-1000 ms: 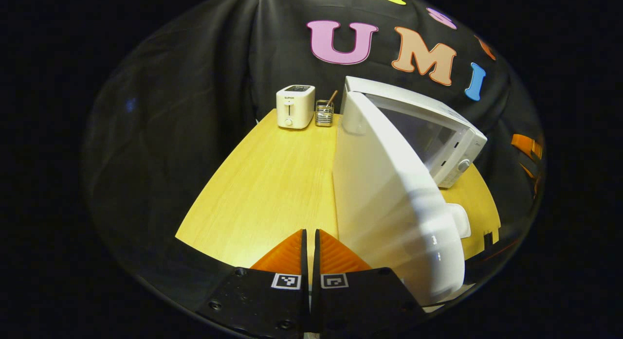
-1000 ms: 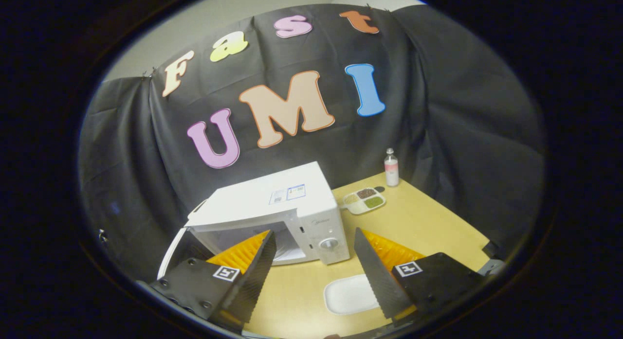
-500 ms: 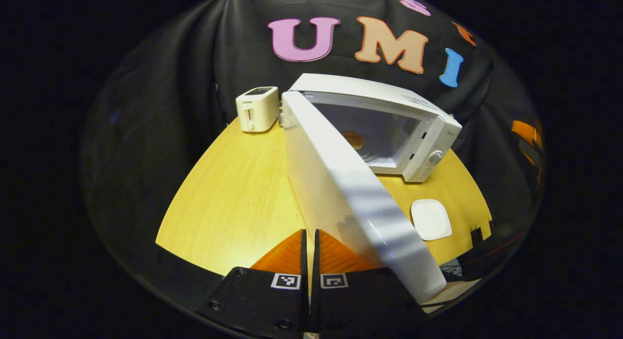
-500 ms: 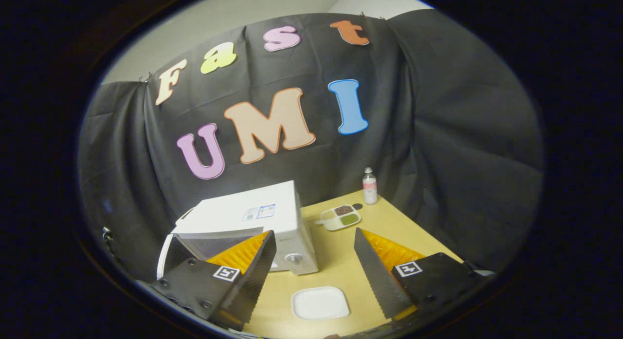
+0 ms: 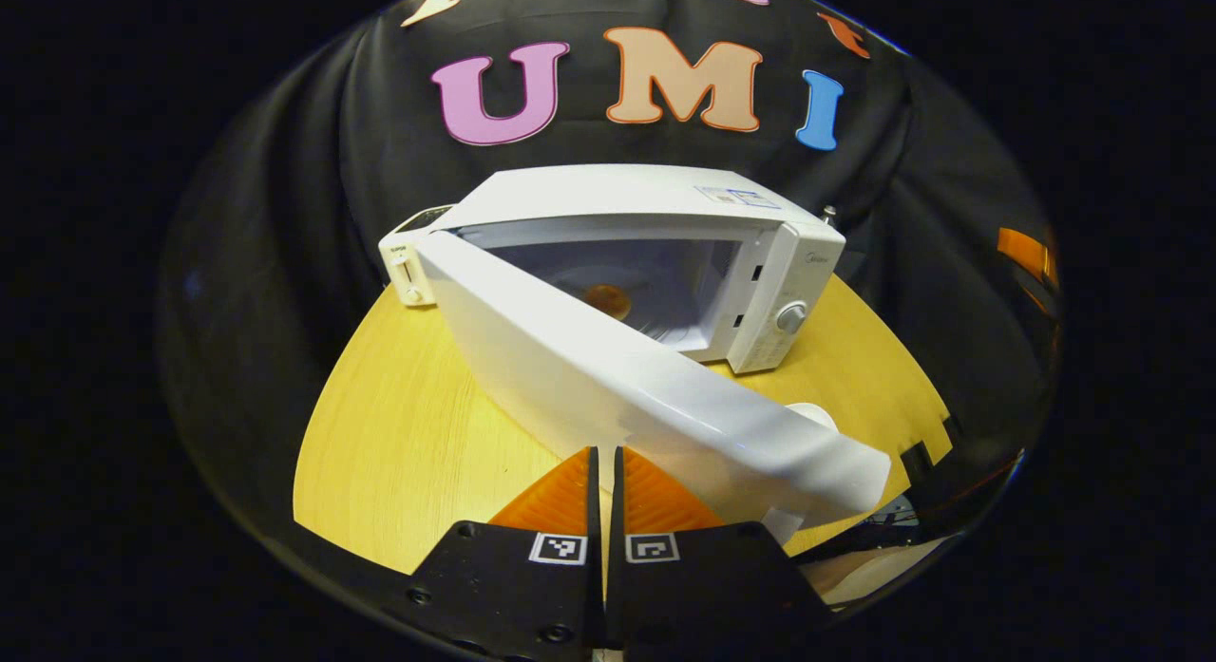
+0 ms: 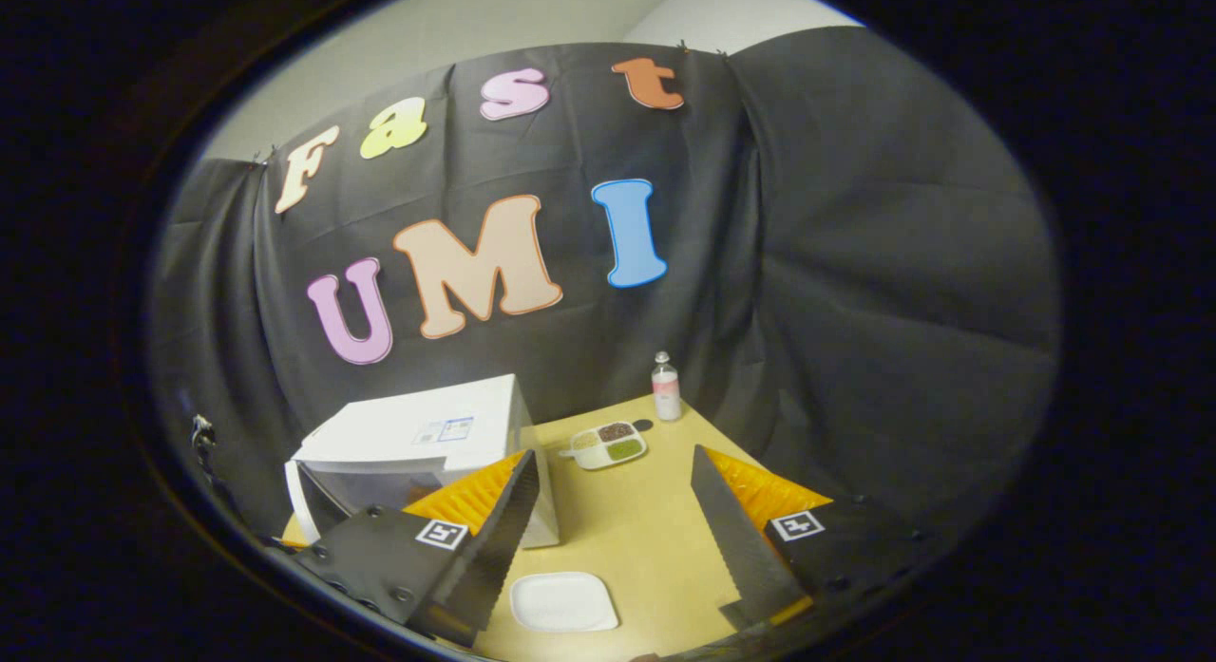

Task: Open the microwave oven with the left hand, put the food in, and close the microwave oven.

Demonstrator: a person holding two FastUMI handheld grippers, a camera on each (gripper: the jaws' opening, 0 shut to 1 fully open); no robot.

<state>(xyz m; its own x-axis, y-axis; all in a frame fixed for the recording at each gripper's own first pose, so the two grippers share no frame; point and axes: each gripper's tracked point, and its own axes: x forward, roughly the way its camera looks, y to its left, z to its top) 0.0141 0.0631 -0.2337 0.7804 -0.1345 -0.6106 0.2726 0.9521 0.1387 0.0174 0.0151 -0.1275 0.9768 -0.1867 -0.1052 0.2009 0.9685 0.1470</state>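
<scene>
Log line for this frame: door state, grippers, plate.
microwave door: open | left gripper: shut, empty | right gripper: open, empty | white plate: on table, before microwave

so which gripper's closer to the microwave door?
Left. The left gripper sits shut right by the open microwave door; the right gripper hangs open farther back, above the white plate.

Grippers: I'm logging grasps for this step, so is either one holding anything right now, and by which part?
Nothing is held. The left gripper is shut on nothing, beside the open microwave door. The right gripper is open above the table.
</scene>
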